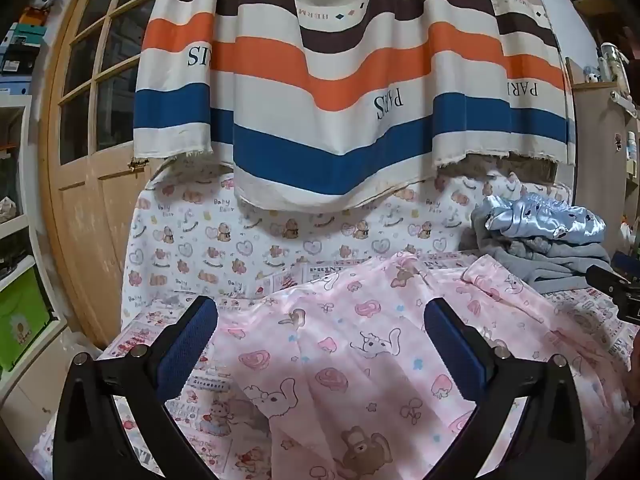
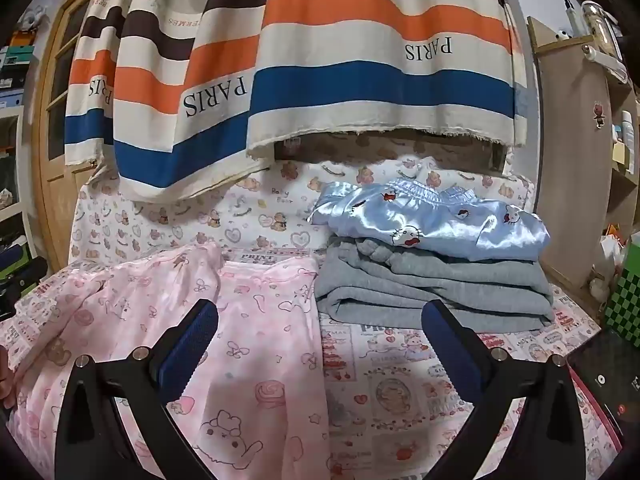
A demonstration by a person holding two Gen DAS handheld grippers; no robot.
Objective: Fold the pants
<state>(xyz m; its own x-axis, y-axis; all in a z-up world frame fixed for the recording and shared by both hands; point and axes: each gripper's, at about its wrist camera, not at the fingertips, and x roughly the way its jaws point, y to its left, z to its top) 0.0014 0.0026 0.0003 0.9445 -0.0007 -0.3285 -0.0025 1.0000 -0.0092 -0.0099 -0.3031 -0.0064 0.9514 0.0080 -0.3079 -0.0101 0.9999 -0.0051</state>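
Pink pants (image 1: pixel 360 360) with cartoon animal prints lie spread and rumpled over the printed bed cover (image 1: pixel 152 340). My left gripper (image 1: pixel 320 316) hovers above them, open wide, blue pads apart with nothing between. In the right wrist view the same pink pants (image 2: pixel 248 340) fill the left half. My right gripper (image 2: pixel 320 316) is open above their right edge and holds nothing. The right gripper's black body (image 1: pixel 616 292) shows at the right edge of the left wrist view.
A folded stack sits at the back right: shiny blue pants (image 2: pixel 440 220) on grey pants (image 2: pixel 432 288). A striped curtain (image 2: pixel 320 60) hangs behind. A wooden door (image 1: pixel 92 120) stands left, a wooden cabinet (image 2: pixel 576 160) right, a phone (image 2: pixel 604 376) near right.
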